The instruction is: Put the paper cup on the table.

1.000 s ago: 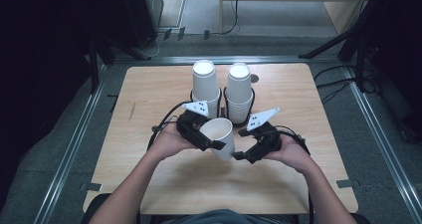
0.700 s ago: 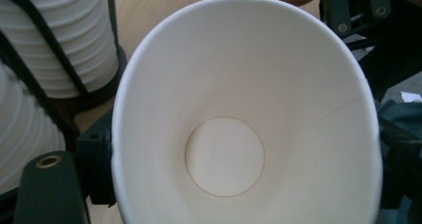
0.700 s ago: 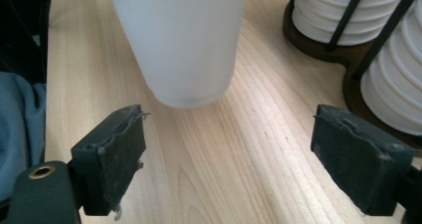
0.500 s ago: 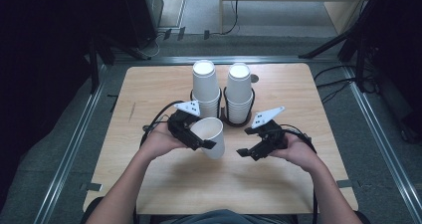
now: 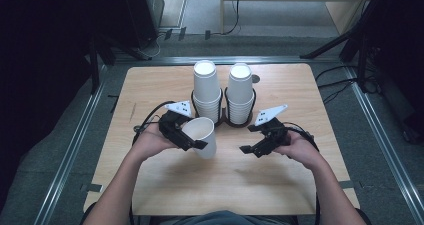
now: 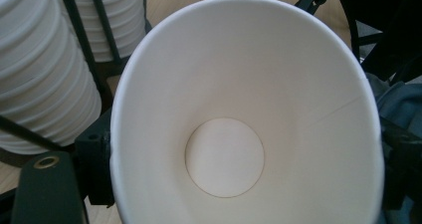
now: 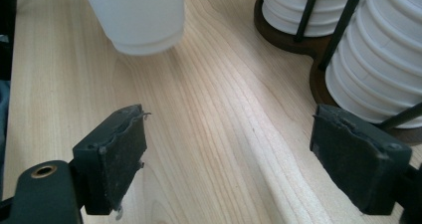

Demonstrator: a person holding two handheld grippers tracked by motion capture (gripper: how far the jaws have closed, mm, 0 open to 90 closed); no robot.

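Dark floor and metal rails surround a pale wooden worktop (image 5: 150, 85), and a person sits at its near edge with both forearms reaching in. Toward the far middle stands a black wire cup holder (image 5: 223, 116) on a dark base, carrying two tall stacks of white paper cups, mouths down: a left stack (image 5: 206, 87) and a right stack (image 5: 240, 90), just beside each other.

A left hand-held gripper (image 5: 187, 137) is clamped on a single white paper cup (image 5: 201, 135), its jaws spread wide around the cup's wall. That cup is tilted, its open mouth turned up and back toward the person, and it sits just in front of the left stack, lifted off the wood. From the left gripper view the inside of the cup (image 6: 239, 124) faces the camera, round bottom plain to see, with the ribbed rims of the stacked cups off to one side.

A right hand-held gripper (image 5: 255, 147) stands apart from the cup, over bare wood in front of the right stack. Its jaws are wide apart with nothing between them, as the right gripper view (image 7: 229, 159) makes clear.
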